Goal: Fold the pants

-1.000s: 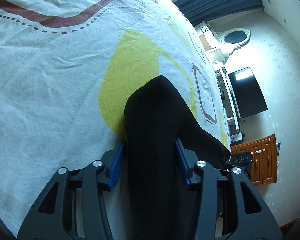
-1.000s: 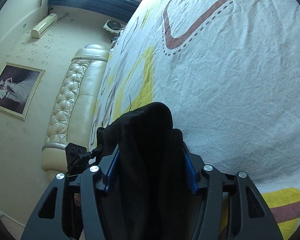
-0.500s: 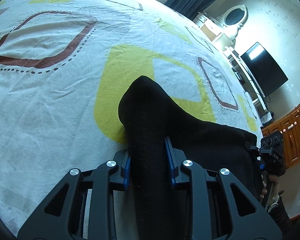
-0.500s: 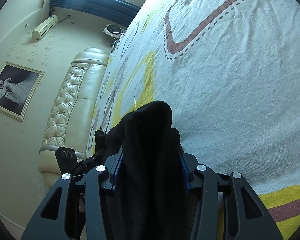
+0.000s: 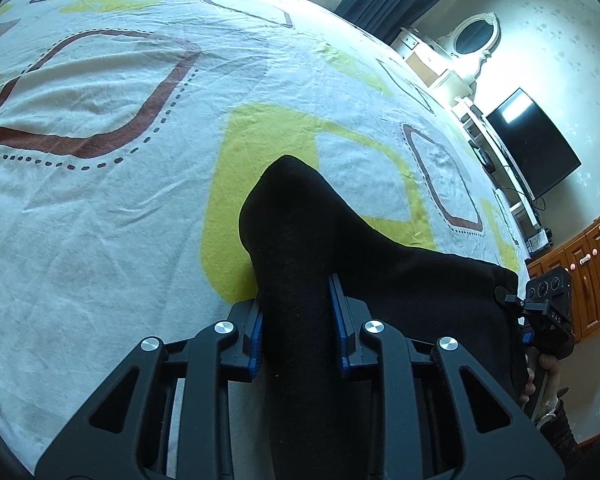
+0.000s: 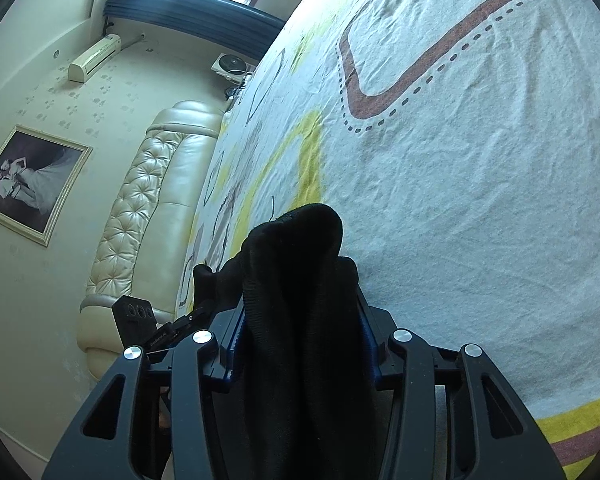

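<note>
Black pants [image 5: 300, 208] lie bunched on a patterned bed sheet [image 5: 100, 200]. My left gripper [image 5: 296, 296] is shut on a fold of them, with both blue pads pressed into the cloth, which rises a little off the sheet. From there the fabric stretches right toward my right gripper [image 5: 548, 308]. In the right wrist view the pants [image 6: 300, 240] bulge up as a thick wad. My right gripper [image 6: 300, 304] is shut on that wad, and the cloth hides its pads. My left gripper [image 6: 140, 320] shows at the lower left.
The white sheet [image 6: 480, 200] with brown and yellow shapes spreads wide ahead of both grippers. A padded cream headboard [image 6: 140, 220] runs along the left in the right wrist view. A television [image 5: 532, 140] and a wooden cabinet [image 5: 580, 272] stand beyond the bed's far side. A hand [image 5: 540, 372] holds the right gripper.
The left jaws have closed in on the pants fold. The left view has rolled and risen a little, lifting the cloth. The right jaws narrowed slightly on their wad.
</note>
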{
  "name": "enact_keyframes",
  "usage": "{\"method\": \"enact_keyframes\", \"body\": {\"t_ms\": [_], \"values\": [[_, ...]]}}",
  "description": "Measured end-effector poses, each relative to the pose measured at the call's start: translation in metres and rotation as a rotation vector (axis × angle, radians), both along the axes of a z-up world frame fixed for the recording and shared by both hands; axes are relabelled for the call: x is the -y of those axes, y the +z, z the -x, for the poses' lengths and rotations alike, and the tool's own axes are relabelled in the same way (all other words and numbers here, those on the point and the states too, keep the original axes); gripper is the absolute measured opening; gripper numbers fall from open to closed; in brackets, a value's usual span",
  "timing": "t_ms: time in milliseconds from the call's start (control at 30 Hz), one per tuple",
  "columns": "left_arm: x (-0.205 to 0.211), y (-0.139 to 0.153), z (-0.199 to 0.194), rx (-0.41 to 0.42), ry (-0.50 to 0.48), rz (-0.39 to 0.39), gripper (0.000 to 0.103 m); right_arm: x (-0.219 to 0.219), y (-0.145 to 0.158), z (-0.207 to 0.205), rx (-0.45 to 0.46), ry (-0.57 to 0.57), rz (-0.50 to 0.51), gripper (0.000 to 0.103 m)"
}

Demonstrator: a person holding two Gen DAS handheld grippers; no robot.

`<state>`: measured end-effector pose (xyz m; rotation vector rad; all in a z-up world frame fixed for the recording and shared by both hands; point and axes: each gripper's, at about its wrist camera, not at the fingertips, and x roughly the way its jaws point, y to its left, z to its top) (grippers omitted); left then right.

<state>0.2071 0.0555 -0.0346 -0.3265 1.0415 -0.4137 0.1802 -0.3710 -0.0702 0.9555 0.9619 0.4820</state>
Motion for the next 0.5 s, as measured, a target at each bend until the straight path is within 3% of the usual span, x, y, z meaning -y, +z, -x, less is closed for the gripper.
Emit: {"method": "enact_keyframes", "body": {"t_ms": [500], "values": [[-0.016,0.0,-0.037,0.006,0.039,-0.013,0.026,-0.014,-0.004,-0.045,0.009,0.0,-0.019,0.045]]}}
